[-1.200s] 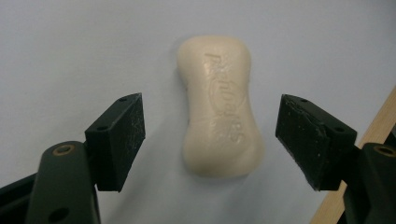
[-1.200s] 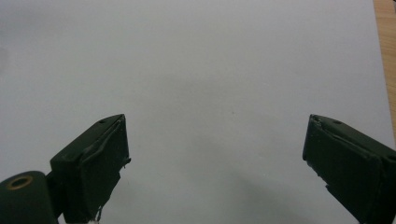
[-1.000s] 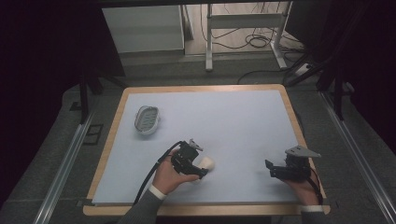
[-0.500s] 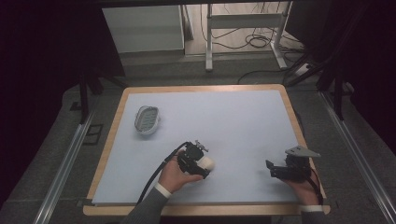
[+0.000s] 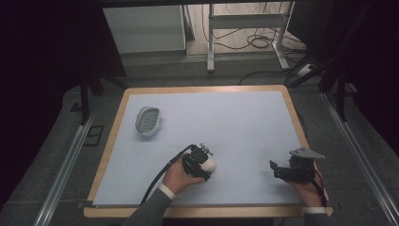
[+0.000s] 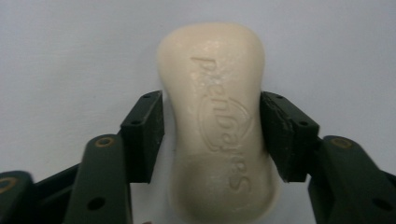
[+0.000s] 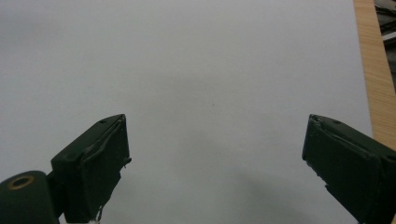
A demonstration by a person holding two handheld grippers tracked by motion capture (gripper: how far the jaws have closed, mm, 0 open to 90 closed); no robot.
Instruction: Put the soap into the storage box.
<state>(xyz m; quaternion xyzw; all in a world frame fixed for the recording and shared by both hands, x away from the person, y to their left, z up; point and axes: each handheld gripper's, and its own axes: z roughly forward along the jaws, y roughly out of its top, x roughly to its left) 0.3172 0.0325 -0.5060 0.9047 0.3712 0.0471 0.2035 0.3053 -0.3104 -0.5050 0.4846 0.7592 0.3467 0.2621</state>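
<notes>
Left jaws: the left gripper (image 6: 212, 140) has just been closing its black jaws on the soap bar (image 6: 217, 126); both pads now press against the bar's narrow waist.
Soap bar: cream, smooth and waxy, rounded ends, pinched in the middle, raised lettering pressed into its top face; it lies flat on the tabletop near the front edge, left of centre, seen in the high view as a pale lump (image 5: 210, 165) under the gripper (image 5: 200, 162).
Right jaws: the right gripper (image 7: 215, 163) holds its jaws wide apart with nothing between them, over bare surface; in the high view it sits near the front right corner (image 5: 282, 170), well apart from the soap.
Tabletop: matte pale grey-blue sheet (image 5: 226, 122) framed by a light wooden rim.
Soap dish: an oval, pale, ribbed dish (image 5: 147, 120) lies far left, well apart from the soap, with open surface between.
Room: dark, grey floor, metal rails either side, white table legs and loose cables beyond.
</notes>
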